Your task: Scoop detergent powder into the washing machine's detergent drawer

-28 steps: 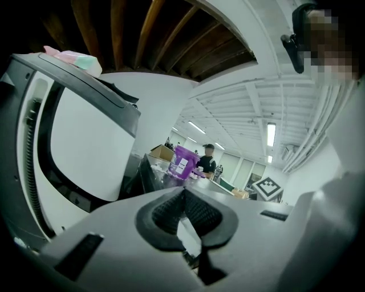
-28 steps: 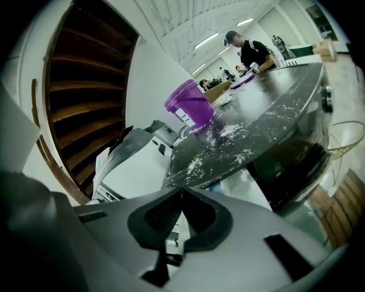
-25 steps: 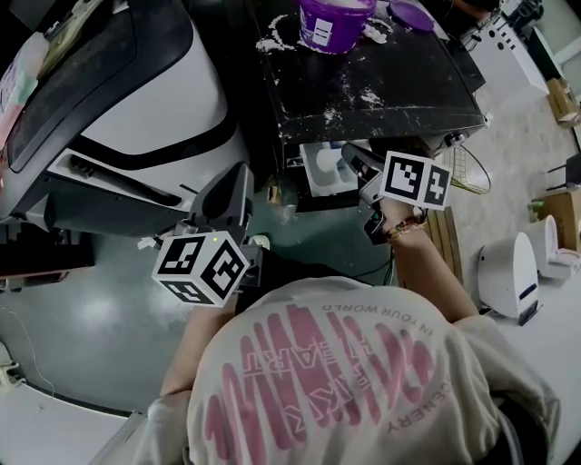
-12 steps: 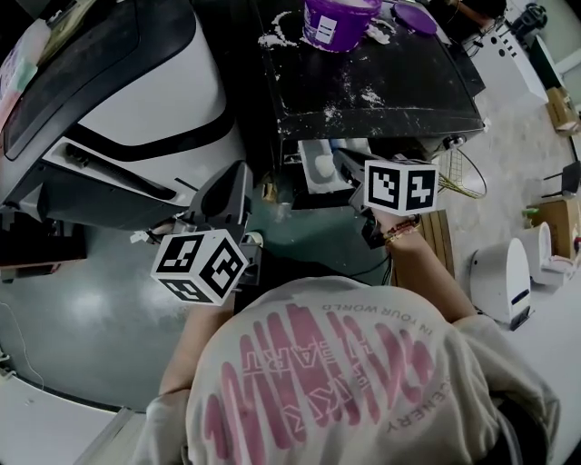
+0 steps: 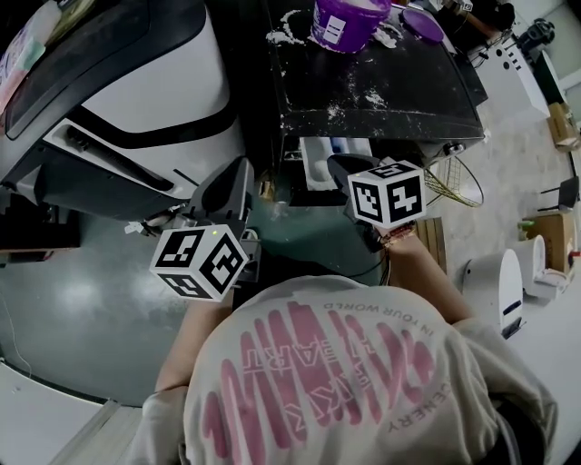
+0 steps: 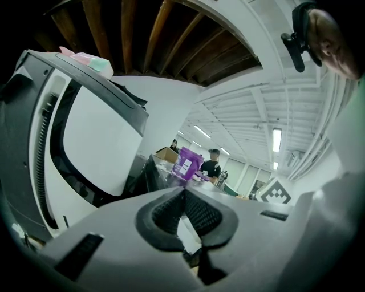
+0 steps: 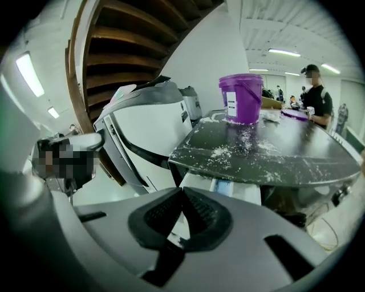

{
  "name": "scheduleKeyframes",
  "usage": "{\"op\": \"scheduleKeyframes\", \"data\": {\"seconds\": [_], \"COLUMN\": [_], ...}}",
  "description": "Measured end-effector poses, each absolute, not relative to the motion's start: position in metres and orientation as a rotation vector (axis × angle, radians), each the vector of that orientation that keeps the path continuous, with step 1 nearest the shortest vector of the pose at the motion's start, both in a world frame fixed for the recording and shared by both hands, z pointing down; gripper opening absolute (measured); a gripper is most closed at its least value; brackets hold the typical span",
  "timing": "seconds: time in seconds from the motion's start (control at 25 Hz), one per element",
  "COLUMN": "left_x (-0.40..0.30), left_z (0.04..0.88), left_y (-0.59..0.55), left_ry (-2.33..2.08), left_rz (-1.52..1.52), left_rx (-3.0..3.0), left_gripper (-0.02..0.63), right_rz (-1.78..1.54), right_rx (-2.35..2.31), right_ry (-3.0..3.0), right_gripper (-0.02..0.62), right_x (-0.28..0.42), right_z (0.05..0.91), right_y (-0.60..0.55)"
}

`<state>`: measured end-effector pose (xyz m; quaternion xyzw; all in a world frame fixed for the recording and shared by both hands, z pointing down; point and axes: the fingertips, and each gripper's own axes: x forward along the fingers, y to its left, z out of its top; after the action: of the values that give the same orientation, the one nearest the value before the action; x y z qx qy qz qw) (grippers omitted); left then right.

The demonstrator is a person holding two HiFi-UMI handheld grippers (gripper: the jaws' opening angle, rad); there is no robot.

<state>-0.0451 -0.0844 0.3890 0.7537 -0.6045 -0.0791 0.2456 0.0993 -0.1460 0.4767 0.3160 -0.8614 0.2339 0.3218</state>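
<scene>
Two grippers, two marker cubes, one purple tub, one purple lid, one drawer, one black top, one white machine

Shirt back: pink print, upside down, "IN YOUR WORLD" legible, "SCENERY" along one side. Purple bucket: white label, print too small to read.

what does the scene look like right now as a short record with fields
left gripper: jaws shut, nothing between them
right gripper: jaws shut, nothing between them, close to the detergent drawer
purple tub: open, on the dark table
purple lid: on the table beside the tub
detergent drawer: open, below the table's near edge
spilled powder: white patches on the table
</scene>
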Motion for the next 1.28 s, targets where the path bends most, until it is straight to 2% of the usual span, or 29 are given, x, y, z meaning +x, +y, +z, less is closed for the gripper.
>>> {"op": "scheduleKeyframes", "data": {"seconds": [0.68, 1.28], "left_x": [-0.043, -0.044], "left_z": [0.387, 0.397], "left_y": [-0.063, -0.042], "left_ry": [-1.685, -1.698], "left_rz": [-0.235, -0.256], "left_rx": [2.039, 2.013], "left_gripper": [0.003, 0.003], "right_rz": [0.173, -0.048], "right_rx": [0.57, 0.496], "right_ry": [-2.113, -2.047], "right_gripper": [0.003, 0.003], "right_x": [0.087, 0.081], "right_z": [0.493, 0.498], "right_y": [-0.117, -0.105]}}
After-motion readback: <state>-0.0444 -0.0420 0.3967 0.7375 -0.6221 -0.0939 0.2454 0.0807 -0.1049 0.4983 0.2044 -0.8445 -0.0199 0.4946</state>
